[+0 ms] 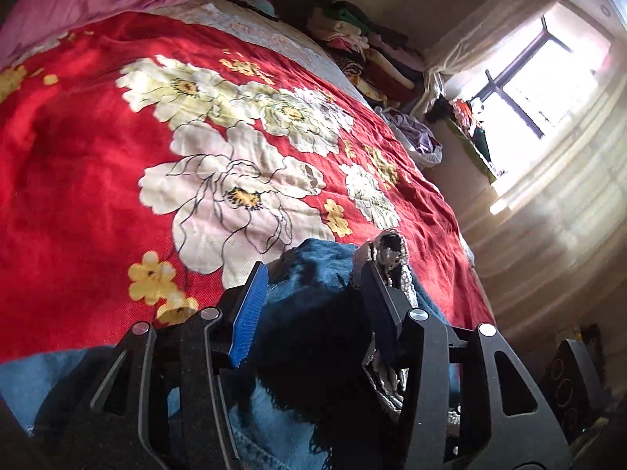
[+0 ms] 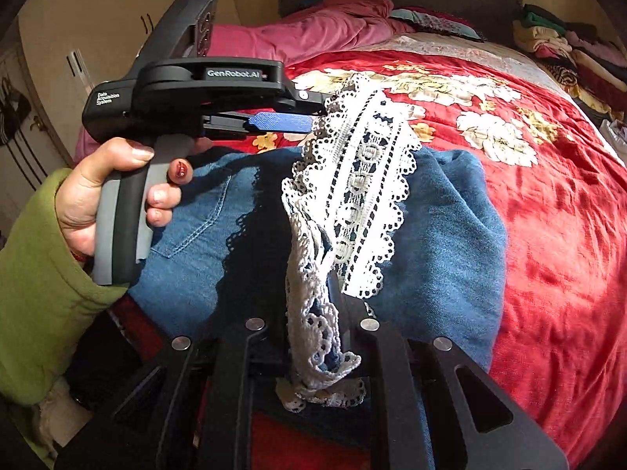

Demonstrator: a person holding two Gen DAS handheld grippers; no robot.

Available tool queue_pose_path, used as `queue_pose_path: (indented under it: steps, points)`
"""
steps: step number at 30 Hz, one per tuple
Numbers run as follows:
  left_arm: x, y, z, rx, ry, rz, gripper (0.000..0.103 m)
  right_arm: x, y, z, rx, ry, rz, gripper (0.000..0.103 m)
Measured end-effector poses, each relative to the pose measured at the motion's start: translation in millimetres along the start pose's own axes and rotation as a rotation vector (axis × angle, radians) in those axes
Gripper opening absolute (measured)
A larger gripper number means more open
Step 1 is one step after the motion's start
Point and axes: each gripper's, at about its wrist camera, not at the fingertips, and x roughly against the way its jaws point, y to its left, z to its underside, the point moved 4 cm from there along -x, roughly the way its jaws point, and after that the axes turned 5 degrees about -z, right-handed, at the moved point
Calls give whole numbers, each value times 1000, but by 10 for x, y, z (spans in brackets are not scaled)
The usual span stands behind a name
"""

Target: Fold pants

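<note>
The blue denim pants [image 2: 431, 203] are draped on the red floral bedspread [image 2: 548, 196], their lace hem [image 2: 364, 196] pinched by the right gripper [image 2: 333, 313] while the left gripper [image 1: 313, 293] stands spread around denim, so edges should be aligned before lowering.

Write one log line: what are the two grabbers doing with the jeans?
left gripper: open beside lace hem | right gripper: shut on lace hem | jeans: on red bedspread
</note>
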Motion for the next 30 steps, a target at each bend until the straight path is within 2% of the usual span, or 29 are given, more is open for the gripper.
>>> queue_pose_path:
  steps: [3, 5, 8, 10, 11, 15, 19, 25, 26, 27, 30]
  points:
    - [151, 101, 40, 46, -35, 27, 49, -84, 200, 8, 99, 23, 45, 16]
    - [195, 113, 50, 58, -42, 44, 50, -149, 281, 46, 149, 28, 83, 20]
    - [158, 109, 89, 62, -27, 52, 50, -130, 335, 73, 141, 3, 46, 34]
    - [115, 91, 117, 51, -16, 47, 50, -54, 347, 86, 146, -15, 38, 37]
    - [97, 75, 133, 47, -10, 46, 50, -13, 350, 106, 154, -23, 45, 44]
    - [19, 19, 171, 27, 11, 27, 53, 126, 388, 221, 147, -34, 19, 56]
    - [-70, -35, 199, 16, 38, 6, 55, 85, 436, 260, 198, -30, 58, 56]
    - [-258, -63, 147, 23, 85, -19, 55, 5, 430, 278, 201, -12, 95, 56]
    - [-298, -63, 122, 26, 90, -21, 55, 6, 434, 284, 210, -9, 97, 54]
    - [-329, -68, 102, 23, 94, -25, 55, 1, 437, 290, 221, -5, 92, 42]
    - [-434, -85, 70, 13, 110, -45, 18, 26, 503, 316, 233, 2, 59, 23]
